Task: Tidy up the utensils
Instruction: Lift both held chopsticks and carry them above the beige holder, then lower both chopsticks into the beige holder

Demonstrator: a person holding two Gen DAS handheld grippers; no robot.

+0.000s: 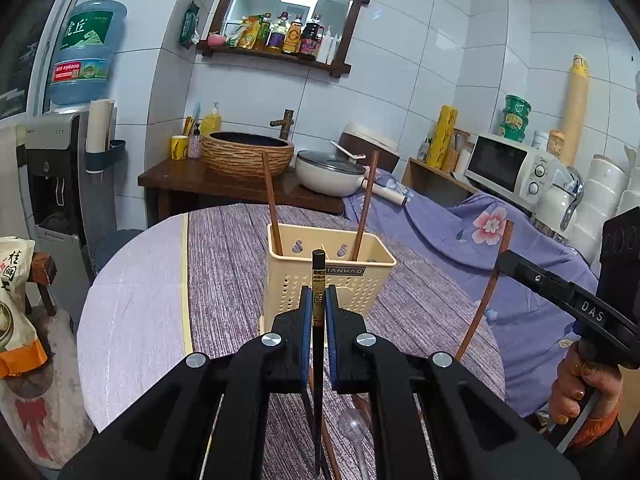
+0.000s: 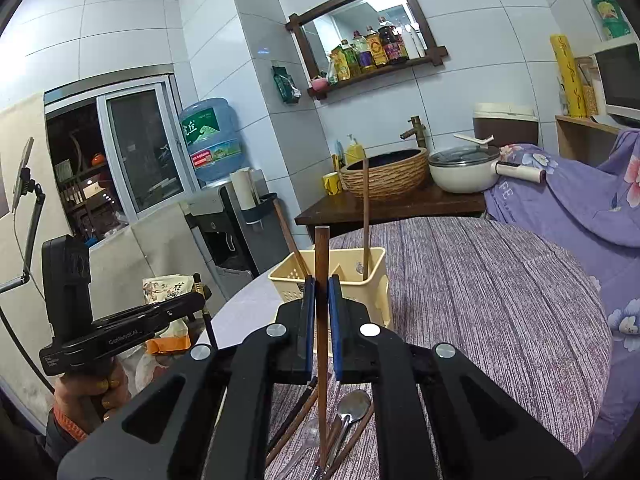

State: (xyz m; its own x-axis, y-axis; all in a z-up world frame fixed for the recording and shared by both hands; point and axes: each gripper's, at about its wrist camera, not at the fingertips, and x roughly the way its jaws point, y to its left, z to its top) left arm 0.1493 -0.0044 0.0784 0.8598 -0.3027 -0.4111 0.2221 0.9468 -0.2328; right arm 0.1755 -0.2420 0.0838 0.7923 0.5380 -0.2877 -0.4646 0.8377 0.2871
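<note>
Clamping a black chopstick (image 1: 319, 300) upright, the left gripper (image 1: 319, 304) faces the cream holder (image 1: 320, 280) at 12 o'clock; a tilt could catch its rim. Further right, the right gripper (image 2: 321, 300) pinches a brown chopstick (image 2: 321, 256), and both sticks converging could collide or tip the holder.

- Bright, even indoor light; ceiling lamp glares in the mirror (image 1: 294, 8).
- Strong fisheye bending, dark corners (vignette).
- Sharp focus, shadows soft.

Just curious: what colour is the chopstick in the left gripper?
Black with gold lettering, the chopstick shows best in the left wrist view, clamped by the left gripper.
</note>
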